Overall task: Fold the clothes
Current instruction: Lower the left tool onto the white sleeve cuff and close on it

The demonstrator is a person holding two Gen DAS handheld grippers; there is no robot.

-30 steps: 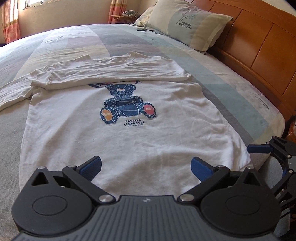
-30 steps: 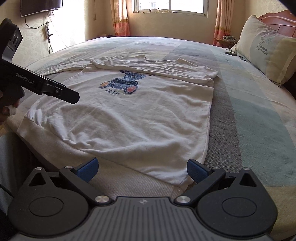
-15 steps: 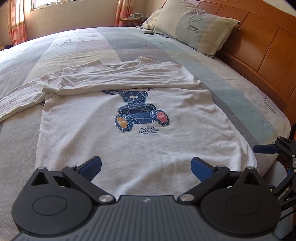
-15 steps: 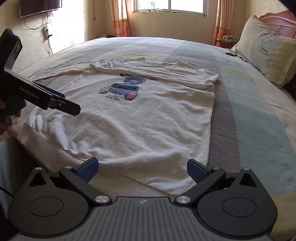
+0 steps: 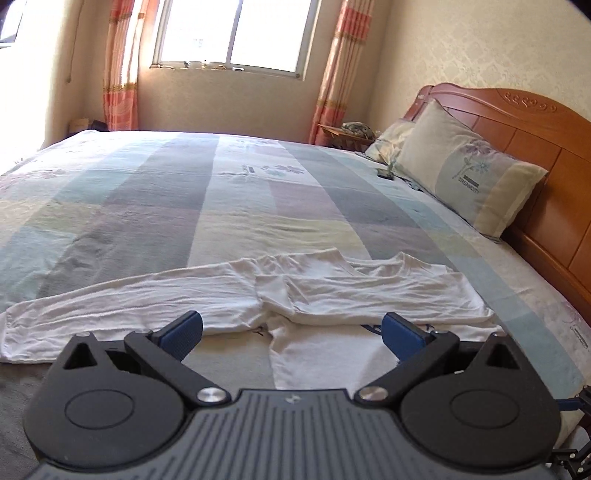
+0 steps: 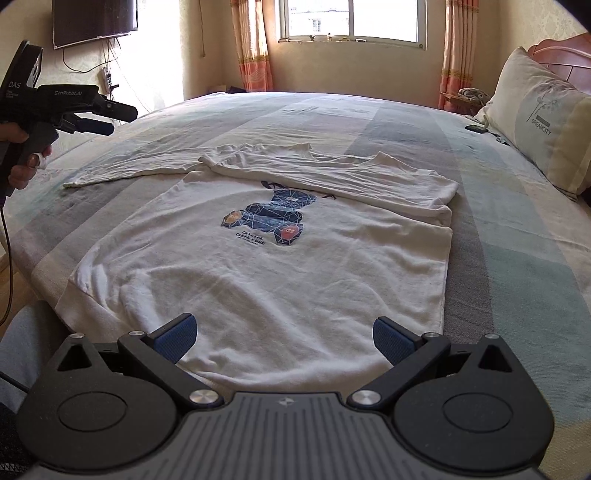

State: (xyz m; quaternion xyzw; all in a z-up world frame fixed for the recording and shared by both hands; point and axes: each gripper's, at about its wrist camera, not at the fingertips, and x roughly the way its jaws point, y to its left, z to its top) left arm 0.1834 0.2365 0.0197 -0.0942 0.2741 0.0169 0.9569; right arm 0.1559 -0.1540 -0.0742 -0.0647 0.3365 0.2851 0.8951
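White shirt (image 6: 280, 273) lies flat, print side up, on the bed (image 6: 517, 266), hem toward the near edge, collar toward the window (image 6: 352, 18). Blue bear print (image 6: 271, 218) sits mid-chest. One sleeve is folded across the chest just above the print; the other sleeve (image 5: 122, 306) stretches out flat to the left on the bedspread. Right gripper (image 6: 284, 338) is low over the hem at the bed's near edge, aimed level along the shirt toward the window; jaws spread wide, blue pads (image 6: 175, 338) apart with nothing between them, and I cannot tell whether they touch the cloth. Left gripper (image 5: 291, 332) is raised above the shirt's left side, pointed across the collar and folded sleeve toward the far side of the bed; jaws likewise spread wide, empty, clear of the fabric. From the right wrist view the left gripper shows at upper left, well above the bed and level, held pistol-style by a hand (image 6: 22, 162) wrapped around the grip, a cable hanging from it. Pillow (image 6: 543, 122) leans against the wooden headboard (image 5: 535, 147) on the right, well apart from the shirt. A small dark object (image 6: 476, 128) lies near the pillow; too small to identify.
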